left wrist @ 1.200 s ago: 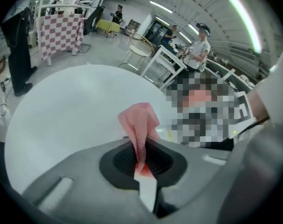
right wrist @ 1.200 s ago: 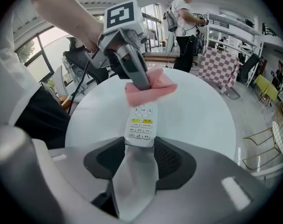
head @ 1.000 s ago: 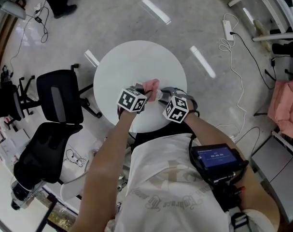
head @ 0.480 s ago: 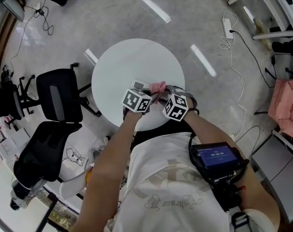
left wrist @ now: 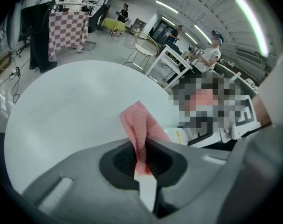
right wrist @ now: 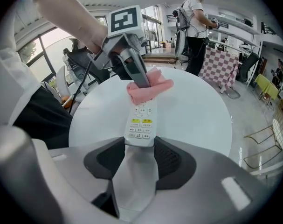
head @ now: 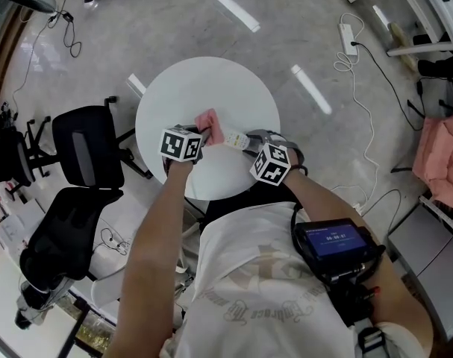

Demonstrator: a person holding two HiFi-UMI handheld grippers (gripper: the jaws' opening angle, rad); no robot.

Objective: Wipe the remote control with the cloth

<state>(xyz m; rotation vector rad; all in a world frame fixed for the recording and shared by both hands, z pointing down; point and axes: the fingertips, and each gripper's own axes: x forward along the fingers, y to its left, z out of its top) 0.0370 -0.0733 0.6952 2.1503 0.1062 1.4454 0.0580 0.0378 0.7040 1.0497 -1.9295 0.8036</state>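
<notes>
Closest to us, a black device with a lit blue screen [head: 332,242] hangs at our chest, and both our forearms reach out over the round white table [head: 174,95]. Our right gripper [right wrist: 140,146] is clamped on the near end of the white remote control [right wrist: 141,120], its two dark pads pressing the sides of the casing. The remote sticks out away from us over the tabletop with its buttons facing up; whether its far end rests on the table we cannot tell. Our left gripper [left wrist: 142,158] has its jaws closed tight on a fold of the pink cloth [left wrist: 140,120], which bunches up beyond the tips. In the right gripper view that cloth sits on the far end of the remote and covers its top, with the left gripper slanting down onto it from the upper left. The head view shows the two over the near half of the table, cloth on the left, remote on the right, touching. Beyond the table's left edge stand two black office chairs [head: 88,151] on the pale glossy floor [head: 174,21]. Farther off at the upper right a white power strip [head: 348,39] lies with its cable looping away, and a heap of pink fabric [head: 442,162] sits at the right edge.
</notes>
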